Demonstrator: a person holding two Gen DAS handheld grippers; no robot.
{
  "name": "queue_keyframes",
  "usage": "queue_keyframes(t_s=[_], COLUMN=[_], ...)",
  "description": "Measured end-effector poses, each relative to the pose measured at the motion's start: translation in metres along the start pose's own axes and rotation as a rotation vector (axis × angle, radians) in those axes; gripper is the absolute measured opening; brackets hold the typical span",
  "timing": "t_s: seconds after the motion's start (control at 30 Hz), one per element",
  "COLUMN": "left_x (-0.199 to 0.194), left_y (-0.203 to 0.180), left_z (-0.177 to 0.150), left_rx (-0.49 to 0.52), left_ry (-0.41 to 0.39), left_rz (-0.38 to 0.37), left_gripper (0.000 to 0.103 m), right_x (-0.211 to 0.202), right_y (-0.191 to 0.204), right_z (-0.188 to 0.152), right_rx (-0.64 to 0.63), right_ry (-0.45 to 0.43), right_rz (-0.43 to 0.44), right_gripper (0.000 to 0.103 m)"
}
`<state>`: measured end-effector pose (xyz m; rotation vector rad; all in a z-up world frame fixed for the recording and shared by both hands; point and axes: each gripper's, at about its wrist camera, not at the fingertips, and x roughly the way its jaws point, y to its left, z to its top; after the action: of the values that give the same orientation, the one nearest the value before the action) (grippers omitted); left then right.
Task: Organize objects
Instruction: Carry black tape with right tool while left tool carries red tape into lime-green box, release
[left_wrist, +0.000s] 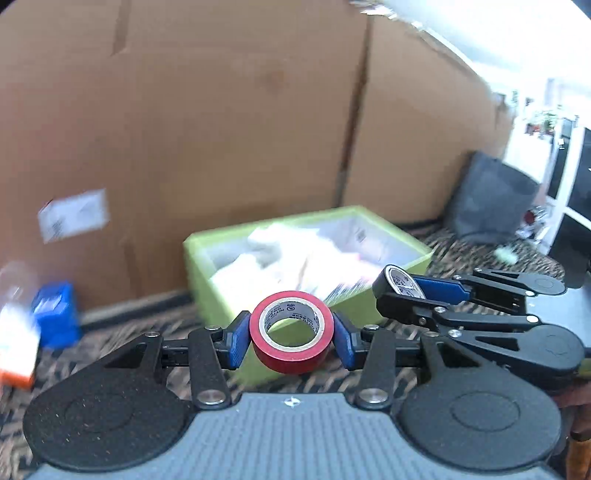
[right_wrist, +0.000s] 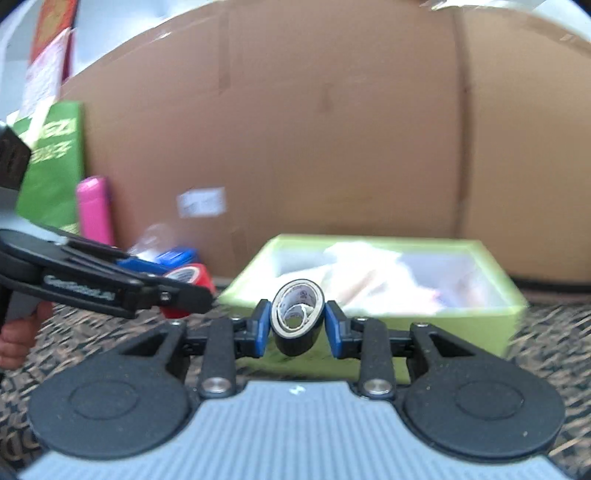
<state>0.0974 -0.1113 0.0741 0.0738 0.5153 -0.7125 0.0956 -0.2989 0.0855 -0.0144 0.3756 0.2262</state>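
Note:
My left gripper (left_wrist: 291, 334) is shut on a red roll of tape (left_wrist: 291, 350), held off the carpet with its hole facing the camera. My right gripper (right_wrist: 297, 325) is shut on a black roll of tape (right_wrist: 297, 341), squeezed to an oval between the blue pads. Each gripper shows in the other's view: the right gripper (left_wrist: 400, 291) with the black roll (left_wrist: 400, 282) at the right, the left gripper (right_wrist: 184, 286) with the red roll (right_wrist: 201, 278) at the left. Ahead of both lies an open lime-green box (left_wrist: 207, 254) (right_wrist: 517, 314) holding white packets.
Big cardboard boxes (left_wrist: 221, 129) (right_wrist: 295, 129) wall off the back. A blue box (left_wrist: 55, 314) and an orange-and-white pack (left_wrist: 14, 347) stand at the left, a grey bag (left_wrist: 491, 199) at the right. A pink bottle (right_wrist: 94, 210) and green bag (right_wrist: 55, 166) stand far left. Patterned carpet (right_wrist: 546, 343) covers the floor.

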Motion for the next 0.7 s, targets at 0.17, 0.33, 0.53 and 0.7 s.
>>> queue_keyframes(t_s=[0.17,0.33,0.53,0.7], left_x=[0.052,0.116,0.164,0.183], left_y=[-0.026,-0.031,-0.039,-0.035], left_z=[0.035,0.064,0.079,0.074], left_rx=[0.013,-0.038,-0.033,-0.056], left_ry=[0.006,0.060,0.081,0.092], left_rz=[0.002,-0.020,-0.007,-0.016], left_gripper=[0.049,0.049,0.049,0.068], right_x=[0.015,0.056,0.097,0.114], right_y=[-0.041,-0.077,-0.104,-0.116], right_z=[0.019,0.024,0.025,0.020], right_rx=[-0.020,-0.030,-0.029,-0.038], right_ry=[-0.013,0.053,0.119,0.136], right_rz=[-0.118,-0.196,-0.220,-0.211], right_gripper=[0.031,0.031,0.031,0.037])
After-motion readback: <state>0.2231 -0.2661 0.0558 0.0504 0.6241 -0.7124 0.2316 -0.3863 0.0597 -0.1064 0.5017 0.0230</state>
